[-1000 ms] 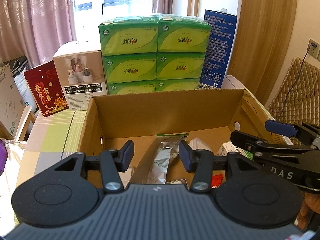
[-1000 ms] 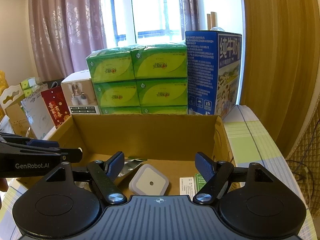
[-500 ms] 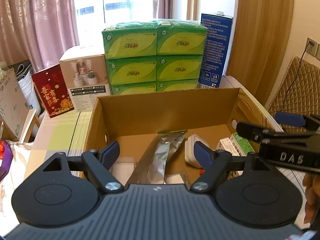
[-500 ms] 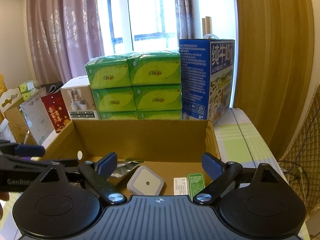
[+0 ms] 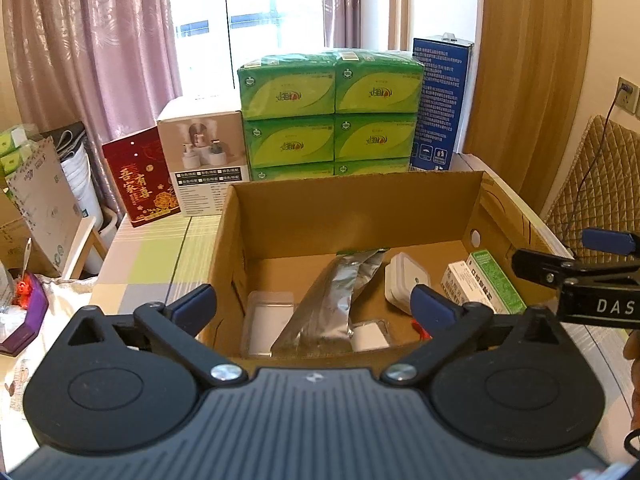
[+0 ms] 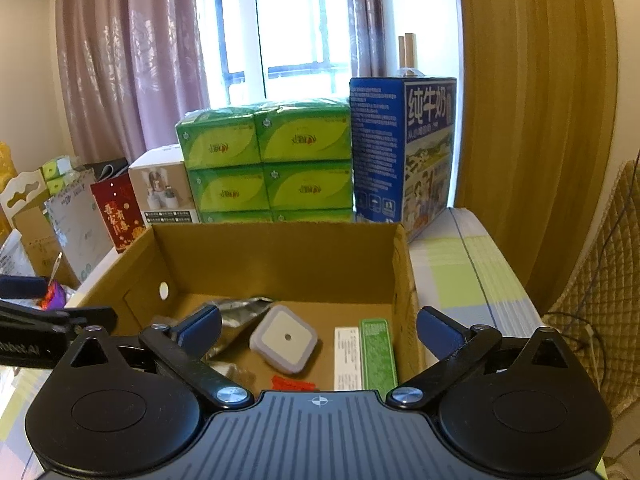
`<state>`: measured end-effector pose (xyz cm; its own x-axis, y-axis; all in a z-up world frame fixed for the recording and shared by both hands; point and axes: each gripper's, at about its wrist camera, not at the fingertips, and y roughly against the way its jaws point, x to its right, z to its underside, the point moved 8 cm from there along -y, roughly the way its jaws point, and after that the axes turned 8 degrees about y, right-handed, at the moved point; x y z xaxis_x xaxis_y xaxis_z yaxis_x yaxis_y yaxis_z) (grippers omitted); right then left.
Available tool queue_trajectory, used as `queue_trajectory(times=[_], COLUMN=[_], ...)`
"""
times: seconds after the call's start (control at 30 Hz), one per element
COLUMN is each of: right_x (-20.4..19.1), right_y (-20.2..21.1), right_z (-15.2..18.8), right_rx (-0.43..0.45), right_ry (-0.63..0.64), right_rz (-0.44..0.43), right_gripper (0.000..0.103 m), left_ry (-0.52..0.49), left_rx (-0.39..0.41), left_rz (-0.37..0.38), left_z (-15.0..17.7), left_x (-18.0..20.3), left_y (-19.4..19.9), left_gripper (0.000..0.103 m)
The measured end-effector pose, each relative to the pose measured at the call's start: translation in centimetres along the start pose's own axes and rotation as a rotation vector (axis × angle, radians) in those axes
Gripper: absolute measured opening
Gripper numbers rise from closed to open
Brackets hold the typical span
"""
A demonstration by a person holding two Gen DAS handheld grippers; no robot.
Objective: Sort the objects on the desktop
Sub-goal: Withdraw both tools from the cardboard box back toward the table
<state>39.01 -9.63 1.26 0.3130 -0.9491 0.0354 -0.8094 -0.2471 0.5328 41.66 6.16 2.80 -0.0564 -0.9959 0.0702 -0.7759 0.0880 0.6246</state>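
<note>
An open cardboard box [image 5: 352, 208] [image 6: 280, 256] sits on the table ahead of both grippers. Inside lie a silver foil pouch [image 5: 332, 292] [image 6: 232, 312], a white square device [image 5: 404, 280] [image 6: 285, 338], a green-and-white carton [image 5: 490, 284] [image 6: 366, 354], a clear plastic case [image 5: 266, 320] and a small red item [image 6: 292, 383]. My left gripper [image 5: 314, 306] is open and empty, held before the box's near wall. Above the near edge, my right gripper [image 6: 318, 326] is wide open too, holding nothing. It shows at the right of the left wrist view [image 5: 576, 272].
Behind the box stand stacked green tissue packs [image 5: 332, 120] [image 6: 266, 164], a blue milk carton [image 6: 404, 152], a white product box [image 5: 200, 160] and a red gift box [image 5: 140, 176]. The checked tablecloth [image 6: 472, 276] stretches right. A woven chair [image 5: 592, 184] and bags flank the table.
Both grippers have pulled back and up from the box. The left gripper's jaws have spread from narrow to wide; the right's have spread a little more.
</note>
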Motion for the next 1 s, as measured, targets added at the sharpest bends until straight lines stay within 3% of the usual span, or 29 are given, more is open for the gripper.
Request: queue_trajectory(times=[0.13, 0.63, 1.0], right_x=[0.1, 0.1, -2.3], right_y=[1.0, 5.0, 7.2], right_z=[0.9, 4.0, 6.6], right_rx=[-0.009, -0.031, -0.062], right_ry=[-0.003, -0.032, 0.014], right_rz=[-0.010, -0.016, -0.071], right_gripper=[0.101, 0.101, 0.101], left_ry=[-0.001, -0.041, -0.024], left_rx=[0.022, -0.031, -0.058], left_rz=[-0.011, -0.012, -0.028], left_z=[1.1, 6.8, 10.0], left_x=[0.0, -0.3, -2.4], left_y=[1.1, 4.6, 7.6], left_gripper=[0.101, 0.101, 0.101])
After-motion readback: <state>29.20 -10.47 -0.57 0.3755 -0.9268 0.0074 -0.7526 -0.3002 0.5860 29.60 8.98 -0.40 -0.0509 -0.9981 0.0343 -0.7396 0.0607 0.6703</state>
